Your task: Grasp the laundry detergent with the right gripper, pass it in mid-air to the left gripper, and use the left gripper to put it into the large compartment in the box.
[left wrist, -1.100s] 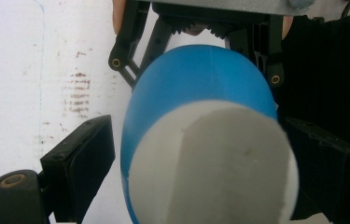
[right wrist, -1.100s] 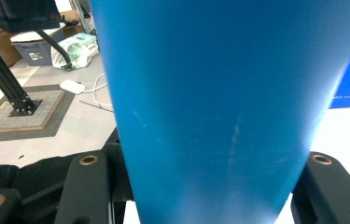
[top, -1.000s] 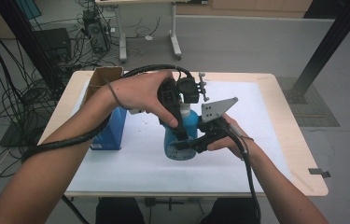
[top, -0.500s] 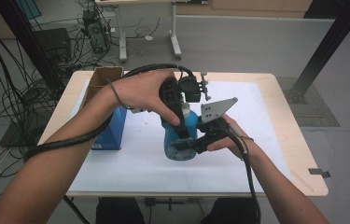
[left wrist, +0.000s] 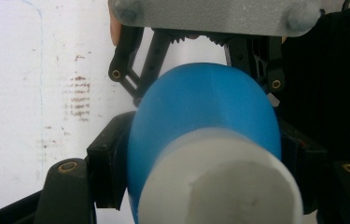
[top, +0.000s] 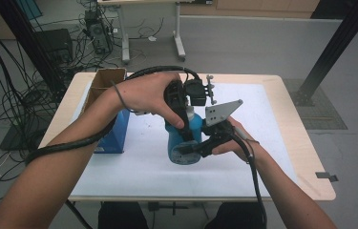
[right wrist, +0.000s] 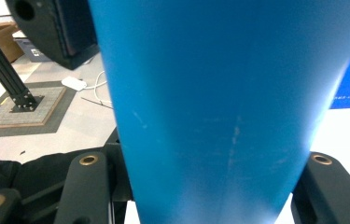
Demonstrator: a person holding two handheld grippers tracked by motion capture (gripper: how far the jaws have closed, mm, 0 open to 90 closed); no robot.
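A blue bottle [top: 185, 145] with a white cap [left wrist: 219, 186] stands upright on the white sheet at mid table. My left gripper [top: 188, 123] comes down on it from above. Its jaws have just been closing, and in the left gripper view [left wrist: 205, 163] the pads press on the blue shoulder below the cap from both sides. My right gripper [top: 193, 149] comes in level from the right under its grey plate [top: 222, 112] and is shut on the bottle's lower body [right wrist: 219, 107]. The right gripper's linkage and grey plate [left wrist: 210, 16] lie beyond the bottle in the left gripper view.
A blue box [top: 118, 132] stands left of the bottle, with an open cardboard box [top: 104, 82] behind it. The white sheet [top: 267, 119] covers most of the wooden table [top: 308, 162]. Cables lie on the floor at the left, and a black frame post rises at the far right.
Both hands and the bottle keep their places in the high view; no clear shift shows there.
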